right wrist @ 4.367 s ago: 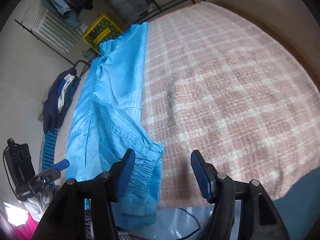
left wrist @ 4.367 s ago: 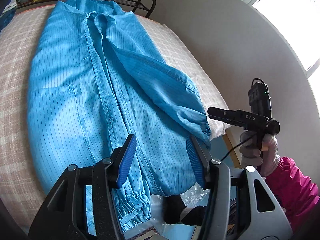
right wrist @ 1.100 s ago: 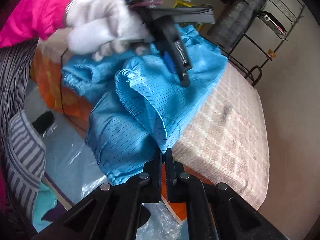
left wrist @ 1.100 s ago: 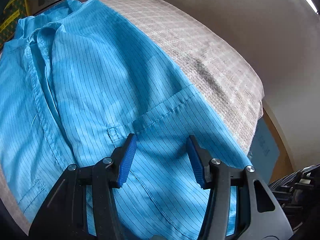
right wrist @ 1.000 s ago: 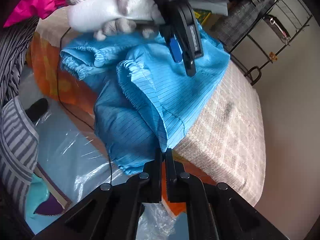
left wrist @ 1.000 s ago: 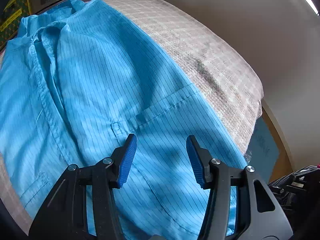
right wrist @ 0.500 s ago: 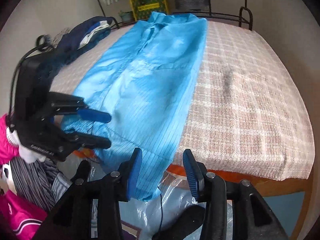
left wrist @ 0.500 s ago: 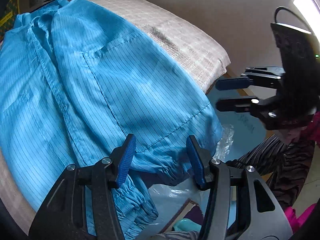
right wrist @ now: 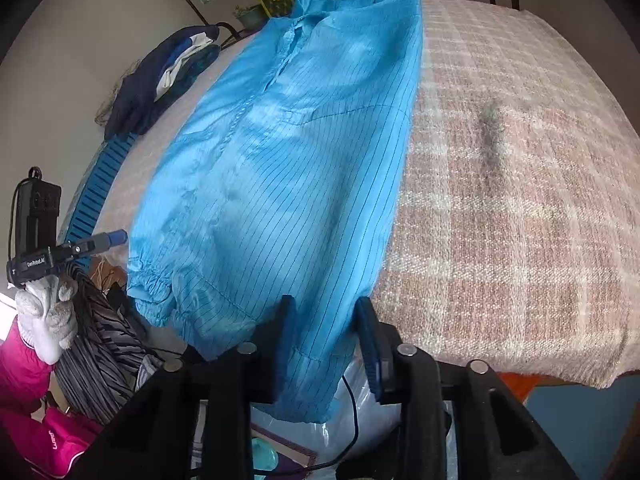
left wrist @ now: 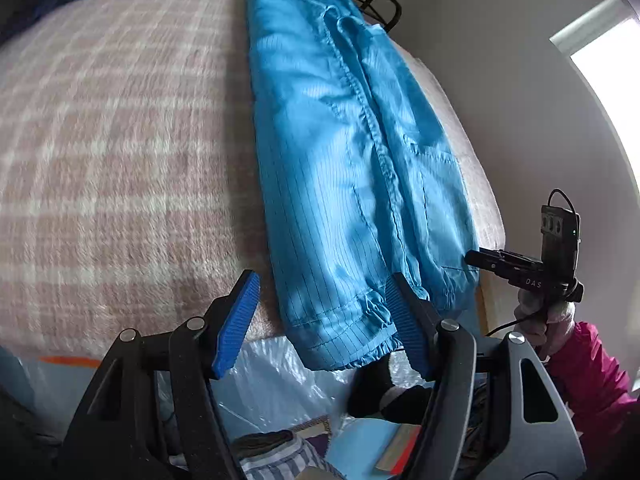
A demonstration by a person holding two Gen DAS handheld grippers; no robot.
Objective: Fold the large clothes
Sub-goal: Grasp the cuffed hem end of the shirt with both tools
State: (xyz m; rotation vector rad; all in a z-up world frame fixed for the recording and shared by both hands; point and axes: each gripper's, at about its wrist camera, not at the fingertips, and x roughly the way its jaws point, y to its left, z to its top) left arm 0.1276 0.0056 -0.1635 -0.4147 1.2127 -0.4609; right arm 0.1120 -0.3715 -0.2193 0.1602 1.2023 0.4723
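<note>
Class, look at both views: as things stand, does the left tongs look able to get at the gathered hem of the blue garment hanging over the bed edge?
Probably yes. The left tongs are opening with nothing in them, and the hem hangs just ahead, uncovered.

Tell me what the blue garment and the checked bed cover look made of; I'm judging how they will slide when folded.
The blue garment looks like a thin, smooth synthetic weave: slight sheen, fine dark pinstripes, gathered elastic cuffs. The checked bed cover looks like a coarse, fuzzy woven blanket, wool or acrylic; matte, with nubby visible yarns.
</note>
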